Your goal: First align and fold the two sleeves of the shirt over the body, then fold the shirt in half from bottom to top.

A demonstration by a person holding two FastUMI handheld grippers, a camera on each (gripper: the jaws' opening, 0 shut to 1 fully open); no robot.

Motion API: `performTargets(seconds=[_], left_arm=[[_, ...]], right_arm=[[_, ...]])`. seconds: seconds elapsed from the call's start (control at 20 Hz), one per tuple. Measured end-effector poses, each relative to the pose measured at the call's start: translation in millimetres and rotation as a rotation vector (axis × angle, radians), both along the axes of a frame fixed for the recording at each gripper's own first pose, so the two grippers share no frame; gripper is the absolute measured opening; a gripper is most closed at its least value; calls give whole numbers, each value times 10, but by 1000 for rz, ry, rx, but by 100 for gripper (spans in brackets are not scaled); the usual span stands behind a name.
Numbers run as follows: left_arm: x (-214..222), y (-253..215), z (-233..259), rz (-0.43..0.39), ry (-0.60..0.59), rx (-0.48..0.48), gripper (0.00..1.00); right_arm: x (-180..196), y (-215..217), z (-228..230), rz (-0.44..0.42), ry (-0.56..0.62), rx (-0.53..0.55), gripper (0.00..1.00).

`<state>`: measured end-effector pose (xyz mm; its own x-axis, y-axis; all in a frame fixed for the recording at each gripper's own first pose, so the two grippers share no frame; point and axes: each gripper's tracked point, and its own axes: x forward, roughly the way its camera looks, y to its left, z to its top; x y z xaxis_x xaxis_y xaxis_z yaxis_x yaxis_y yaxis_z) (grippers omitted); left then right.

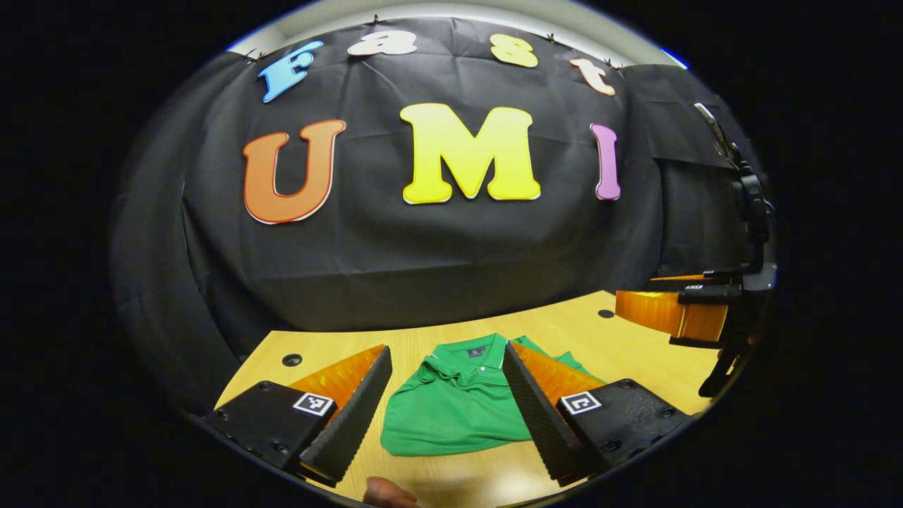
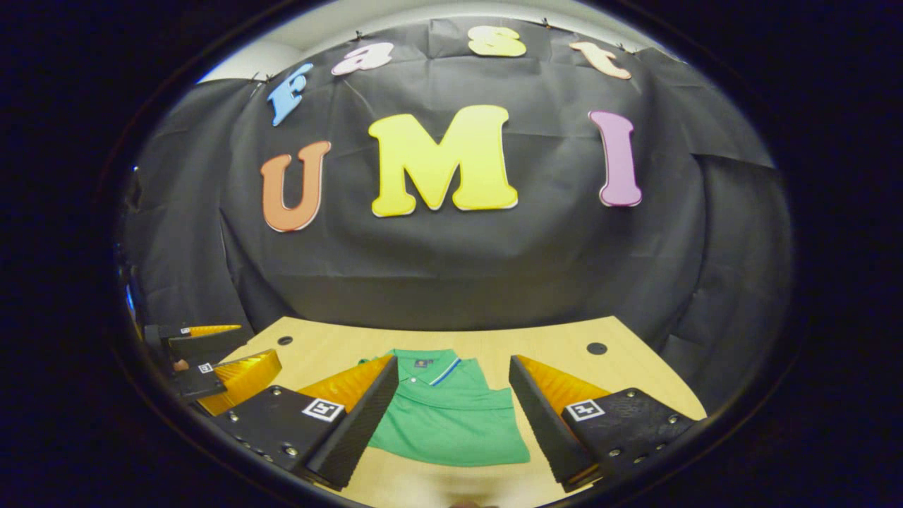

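1. Left gripper view: the left gripper hangs above the table with jaws wide apart, gripping nothing; the folded green shirt lies flat between them, collar far; the right gripper hovers at right
2. Right gripper view: the right gripper is spread wide, empty, above the shirt; the left gripper sits at left

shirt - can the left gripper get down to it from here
Probably yes: the left gripper is open above the table, the folded shirt lies flat between its fingers, and nothing lies between.
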<state>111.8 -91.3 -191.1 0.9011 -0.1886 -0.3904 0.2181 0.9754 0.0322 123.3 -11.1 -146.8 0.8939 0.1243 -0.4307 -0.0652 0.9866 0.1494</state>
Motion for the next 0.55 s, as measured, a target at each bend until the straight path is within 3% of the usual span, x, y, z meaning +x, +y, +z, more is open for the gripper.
performTargets(seconds=[0.55], left_arm=[[-1158, 284, 519, 89, -68, -28, 100]], right_arm=[[-1240, 206, 375, 65, -78, -17, 98]])
